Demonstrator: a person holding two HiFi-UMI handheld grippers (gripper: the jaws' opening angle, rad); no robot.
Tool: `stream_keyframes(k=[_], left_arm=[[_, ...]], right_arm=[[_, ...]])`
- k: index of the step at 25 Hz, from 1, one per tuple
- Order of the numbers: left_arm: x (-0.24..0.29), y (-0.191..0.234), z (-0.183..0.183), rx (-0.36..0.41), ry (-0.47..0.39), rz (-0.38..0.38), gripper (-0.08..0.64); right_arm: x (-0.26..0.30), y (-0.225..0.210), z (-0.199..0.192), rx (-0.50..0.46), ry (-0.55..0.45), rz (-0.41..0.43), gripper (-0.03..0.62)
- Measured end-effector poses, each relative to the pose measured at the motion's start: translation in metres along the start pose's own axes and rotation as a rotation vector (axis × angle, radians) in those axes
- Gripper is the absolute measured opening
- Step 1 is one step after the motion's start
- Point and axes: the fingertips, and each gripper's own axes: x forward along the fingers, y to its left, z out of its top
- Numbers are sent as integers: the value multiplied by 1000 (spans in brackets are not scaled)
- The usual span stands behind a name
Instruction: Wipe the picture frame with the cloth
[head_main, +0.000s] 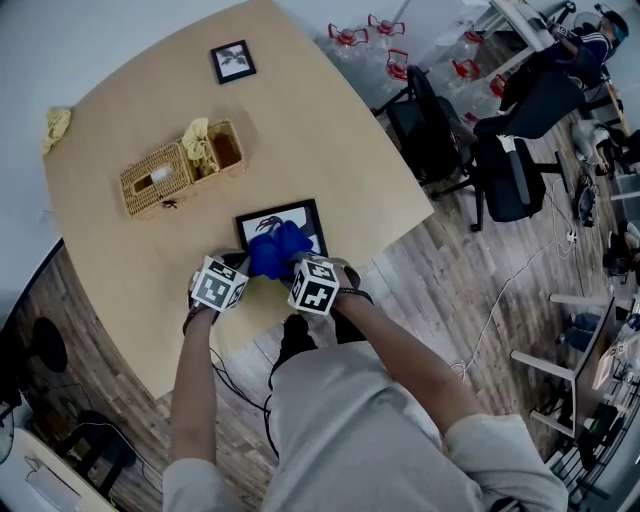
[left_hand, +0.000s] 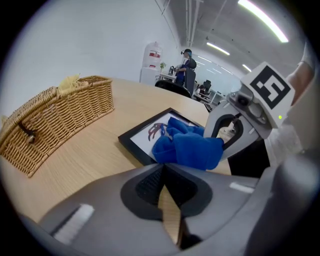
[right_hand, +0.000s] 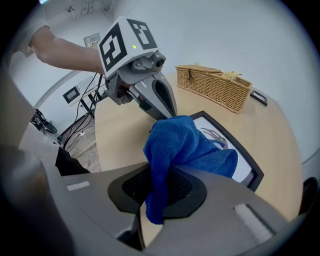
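Blue microfibre cloth, pinched in the right gripper, rests bunched on the black picture frame just ahead, hiding part of its print; left gripper alongside, jaws pressed together.

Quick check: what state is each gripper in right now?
Left gripper: closed, nothing between the jaws.
Right gripper: closed on the blue cloth.
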Motion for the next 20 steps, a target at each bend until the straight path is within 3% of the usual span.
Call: stream_keyframes(k=[5,11,20], left_arm=[[0,-1,0,14,20,-14,52],[0,-2,1,16,25,-27,52],[1,-1,1,9,16,-60,52]], right_arm=[[21,22,5,-56,38,24,46],[28,28,20,-46,-6,8,46],[42,40,39,-49,-25,62,46]])
